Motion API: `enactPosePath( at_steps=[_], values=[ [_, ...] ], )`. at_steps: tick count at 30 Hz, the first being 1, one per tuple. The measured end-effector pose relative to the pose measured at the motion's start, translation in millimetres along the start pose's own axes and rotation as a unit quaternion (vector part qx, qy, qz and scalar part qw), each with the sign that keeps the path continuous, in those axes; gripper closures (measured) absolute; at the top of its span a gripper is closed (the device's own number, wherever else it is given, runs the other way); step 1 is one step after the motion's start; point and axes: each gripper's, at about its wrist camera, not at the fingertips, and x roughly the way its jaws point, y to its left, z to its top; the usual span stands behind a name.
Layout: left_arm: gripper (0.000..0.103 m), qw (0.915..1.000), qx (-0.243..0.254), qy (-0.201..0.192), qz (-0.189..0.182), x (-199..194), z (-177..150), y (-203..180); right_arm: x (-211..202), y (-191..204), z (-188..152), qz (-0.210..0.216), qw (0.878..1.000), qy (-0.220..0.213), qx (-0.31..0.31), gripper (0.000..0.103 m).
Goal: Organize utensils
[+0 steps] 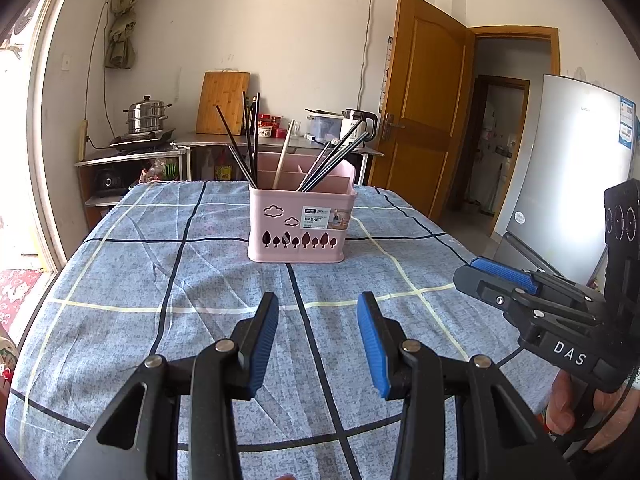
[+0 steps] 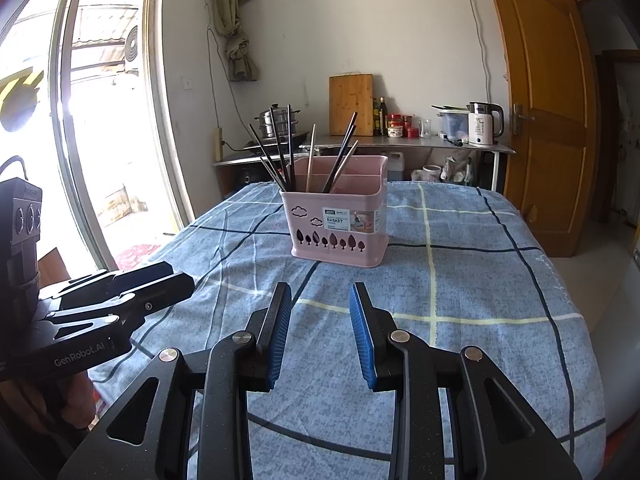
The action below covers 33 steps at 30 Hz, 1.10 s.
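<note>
A pink utensil basket [image 1: 298, 220] [image 2: 340, 226] stands upright in the middle of the table, with divided compartments. Several black chopsticks [image 1: 246, 148] [image 2: 280, 152] lean in its left compartment. A pale wooden stick [image 1: 283, 156] [image 2: 310, 160] stands in the middle, and more dark chopsticks [image 1: 332, 160] [image 2: 340, 156] lean to the right. My left gripper [image 1: 318, 320] hovers over the cloth well short of the basket, open with nothing between its blue pads. My right gripper [image 2: 320, 312] hovers likewise, open with nothing between its pads. Each gripper appears at the edge of the other's view [image 1: 496, 280] [image 2: 160, 284].
The table carries a blue checked cloth [image 1: 160, 280] [image 2: 460, 288]. Behind it a steel counter [image 1: 280, 144] [image 2: 400, 142] holds a steamer pot [image 1: 146, 116], a cutting board [image 2: 351, 104], jars and a kettle [image 2: 484, 124]. A wooden door [image 1: 424, 108] and a fridge [image 1: 568, 176] stand to the right.
</note>
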Motion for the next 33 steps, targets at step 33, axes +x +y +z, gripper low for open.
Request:
enactPosePath(
  at_steps=[33],
  values=[
    [0.057,1.0000,0.005,0.000,0.005,2.4,-0.7,-1.0,5.6,0.3,0.4,0.001,1.000,0.005,0.000,0.072]
  ],
)
